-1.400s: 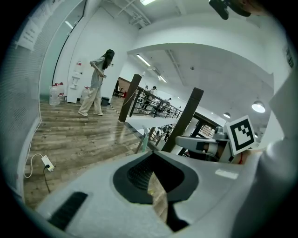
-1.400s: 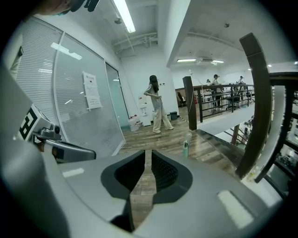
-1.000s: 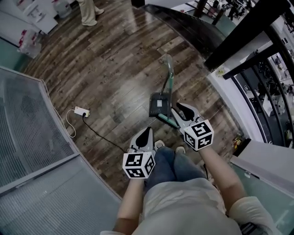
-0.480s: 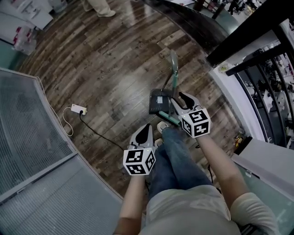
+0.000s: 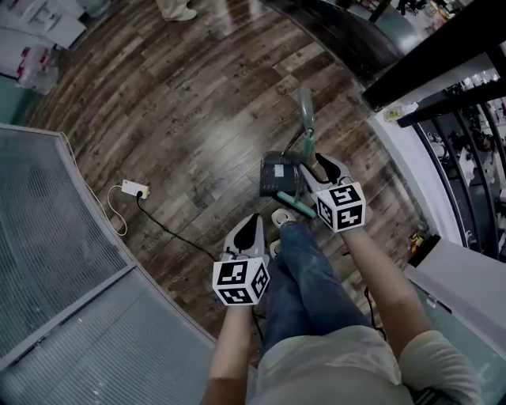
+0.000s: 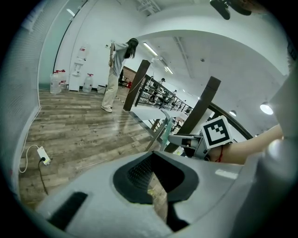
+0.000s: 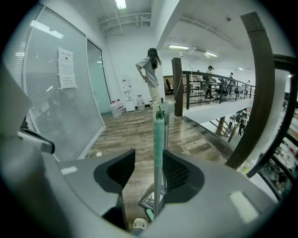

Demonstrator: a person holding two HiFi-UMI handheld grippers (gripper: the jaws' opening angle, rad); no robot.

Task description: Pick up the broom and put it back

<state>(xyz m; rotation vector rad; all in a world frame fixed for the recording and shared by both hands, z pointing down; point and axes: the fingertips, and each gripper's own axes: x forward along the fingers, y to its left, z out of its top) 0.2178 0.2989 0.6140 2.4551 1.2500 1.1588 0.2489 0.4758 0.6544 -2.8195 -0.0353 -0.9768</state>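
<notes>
Broom [image 7: 158,148]: teal-green handle, standing near upright, foot by dark dustpan [image 5: 277,170] on wood floor [image 5: 198,119].

In the right gripper view, the low end of the broom [image 7: 159,139] hid behind the right tongs [image 7: 149,155]. The top edge of the head view cut off the far person [image 5: 180,13]; only shoes showed.

Broom [image 7: 158,139] stands beside dustpan [image 5: 277,172], before shoes [image 5: 282,216].

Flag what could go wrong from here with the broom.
The right claw has just been opening with the upright teal-gripped broom handle between its pads, unclamped: it may topple. It stands nearer one pad, so closing could knock it sideways into the dark dustpan beside it.
</notes>
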